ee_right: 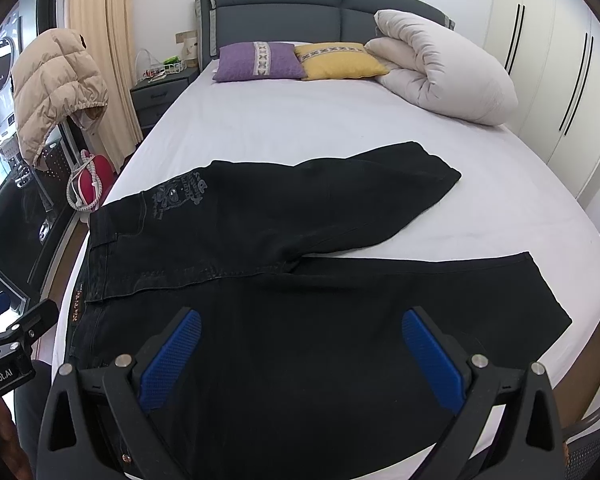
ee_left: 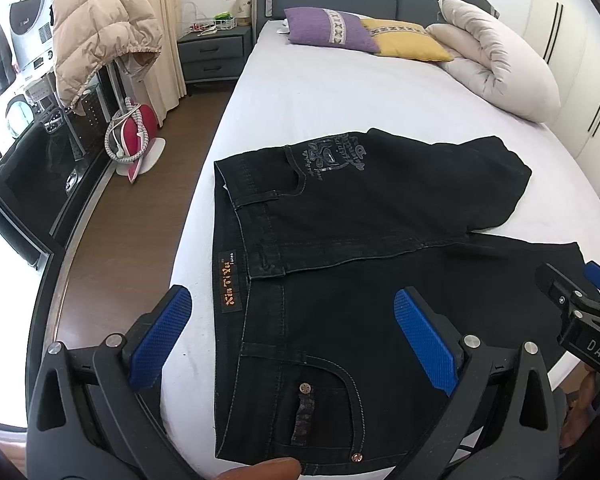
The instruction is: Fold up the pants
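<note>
Black pants (ee_left: 340, 240) lie flat on the white bed (ee_left: 320, 92), waistband at the bed's left edge, legs spread toward the right edge, far leg angled up toward the headboard. Left gripper (ee_left: 292, 336) hovers over the waistband and near pocket, fingers wide apart, holding nothing. Right gripper (ee_right: 302, 356) hovers over the near leg, also spread apart. Purple pillow (ee_right: 260, 61), yellow pillow (ee_right: 338, 60) and rolled duvet (ee_right: 440, 66) sit at the head end.

One pair of pants (ee_right: 284, 280), two cushions (ee_right: 260, 61), one rolled duvet (ee_right: 440, 68), one puffer jacket (ee_right: 52, 88)
</note>
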{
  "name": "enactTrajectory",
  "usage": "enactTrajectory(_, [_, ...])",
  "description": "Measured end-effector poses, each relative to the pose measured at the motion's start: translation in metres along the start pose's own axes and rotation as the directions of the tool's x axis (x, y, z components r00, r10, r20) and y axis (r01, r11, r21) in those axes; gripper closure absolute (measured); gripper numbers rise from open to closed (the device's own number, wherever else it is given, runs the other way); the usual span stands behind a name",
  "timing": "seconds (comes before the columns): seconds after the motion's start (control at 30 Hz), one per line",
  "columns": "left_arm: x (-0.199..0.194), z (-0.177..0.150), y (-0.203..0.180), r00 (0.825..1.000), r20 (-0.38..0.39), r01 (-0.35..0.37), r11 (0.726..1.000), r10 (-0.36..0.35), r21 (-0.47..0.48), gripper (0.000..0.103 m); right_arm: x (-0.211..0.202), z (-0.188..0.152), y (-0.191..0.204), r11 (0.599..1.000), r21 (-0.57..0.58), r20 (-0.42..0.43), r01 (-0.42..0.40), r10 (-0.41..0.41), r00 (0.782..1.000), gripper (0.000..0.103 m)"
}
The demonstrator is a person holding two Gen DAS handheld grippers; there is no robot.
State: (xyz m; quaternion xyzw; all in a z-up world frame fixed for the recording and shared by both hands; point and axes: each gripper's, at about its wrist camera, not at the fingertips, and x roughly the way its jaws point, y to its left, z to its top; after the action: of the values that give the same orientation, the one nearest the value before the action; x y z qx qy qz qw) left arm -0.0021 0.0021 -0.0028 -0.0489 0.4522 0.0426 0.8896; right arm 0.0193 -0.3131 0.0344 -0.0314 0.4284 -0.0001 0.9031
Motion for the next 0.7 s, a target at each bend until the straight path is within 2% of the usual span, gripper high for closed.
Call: enactTrajectory(0.7, [0.0027, -0.0017, 0.0049, 1.000, -0.001, 0.002, 1.000, -0.002, -0.014, 0.000, 0.0000, -0.0022, 0.0046, 1.000, -0.018, -0.002, 0.003, -0.003, 1.000, 0.000])
